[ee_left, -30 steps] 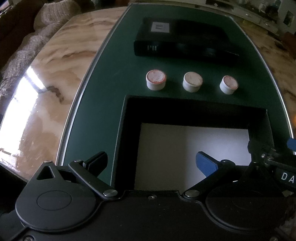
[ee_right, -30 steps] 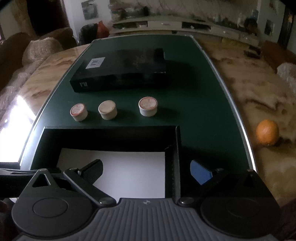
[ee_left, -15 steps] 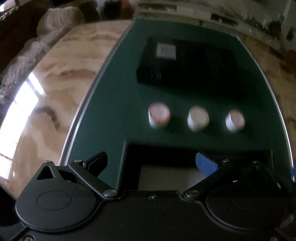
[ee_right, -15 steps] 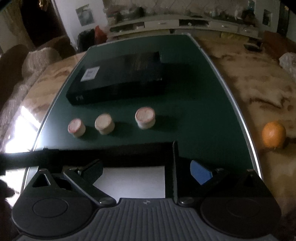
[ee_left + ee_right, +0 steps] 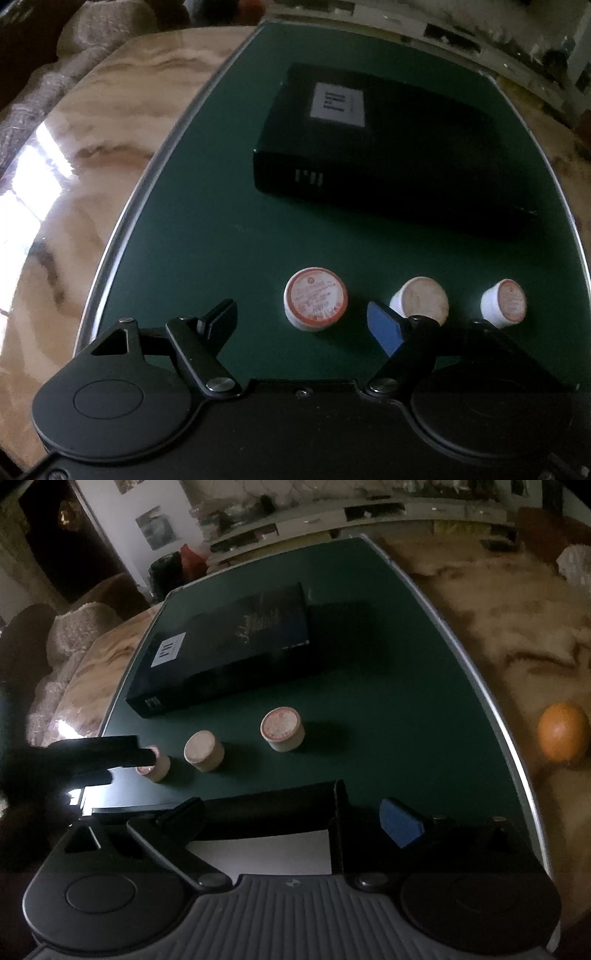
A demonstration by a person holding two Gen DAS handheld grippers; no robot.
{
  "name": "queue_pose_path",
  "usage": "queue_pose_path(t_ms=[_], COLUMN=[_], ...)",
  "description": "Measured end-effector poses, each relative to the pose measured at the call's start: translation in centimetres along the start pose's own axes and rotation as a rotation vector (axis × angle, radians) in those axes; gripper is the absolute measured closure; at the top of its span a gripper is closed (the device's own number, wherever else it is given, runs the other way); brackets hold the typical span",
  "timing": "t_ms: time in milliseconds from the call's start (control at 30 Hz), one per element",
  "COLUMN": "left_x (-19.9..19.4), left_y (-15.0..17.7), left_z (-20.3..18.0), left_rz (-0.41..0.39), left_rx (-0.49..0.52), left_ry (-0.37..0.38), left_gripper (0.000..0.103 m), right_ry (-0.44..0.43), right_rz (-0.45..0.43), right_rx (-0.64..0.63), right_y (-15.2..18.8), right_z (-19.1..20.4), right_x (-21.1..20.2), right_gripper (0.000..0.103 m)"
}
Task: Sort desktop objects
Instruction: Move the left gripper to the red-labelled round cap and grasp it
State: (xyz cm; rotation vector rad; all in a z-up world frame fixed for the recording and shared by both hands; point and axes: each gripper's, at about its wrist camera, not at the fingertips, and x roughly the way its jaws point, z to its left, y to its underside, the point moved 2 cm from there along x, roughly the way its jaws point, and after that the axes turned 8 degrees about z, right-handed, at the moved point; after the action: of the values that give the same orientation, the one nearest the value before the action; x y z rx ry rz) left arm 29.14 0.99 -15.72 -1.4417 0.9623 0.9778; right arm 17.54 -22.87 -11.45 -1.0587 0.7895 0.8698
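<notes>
Three small white round tubs stand in a row on the green mat (image 5: 207, 236). In the left wrist view they are the left tub (image 5: 316, 298), the middle tub (image 5: 421, 301) and the right tub (image 5: 505, 302). My left gripper (image 5: 303, 325) is open, its jaws on either side of the left tub and close to it. In the right wrist view the left gripper's finger (image 5: 110, 755) reaches over that left tub (image 5: 157, 768); the other tubs (image 5: 204, 750) (image 5: 282, 729) stand free. My right gripper (image 5: 291, 818) is open over the corner of the open black box (image 5: 338, 827).
A closed black box with a white label (image 5: 373, 147) lies behind the tubs. An orange (image 5: 563, 733) sits on the marble table (image 5: 74, 177) to the right of the mat. A sofa and shelves are beyond the table.
My left gripper moved forward from over the open black box to the left tub. My right gripper tilted a little and stayed over the box corner.
</notes>
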Motion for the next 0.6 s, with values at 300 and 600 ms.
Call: queue_pose_path(t_ms=[300, 600], left_x=[2.1, 2.4], left_y=[-0.9, -1.0], left_z=[0.0, 0.0], left_rz=[0.016, 0.024], left_rx=[0.001, 0.01], left_ry=[0.017, 0.025], left_gripper=[0.047, 0.062], right_ry=[0.009, 0.0], right_rz=[-0.04, -0.038], right_rx=[-0.004, 0.021], right_y=[0.7, 1.1], right_z=[0.0, -0.6], right_x=[-0.6, -0.5], right_gripper=[0.0, 0.0])
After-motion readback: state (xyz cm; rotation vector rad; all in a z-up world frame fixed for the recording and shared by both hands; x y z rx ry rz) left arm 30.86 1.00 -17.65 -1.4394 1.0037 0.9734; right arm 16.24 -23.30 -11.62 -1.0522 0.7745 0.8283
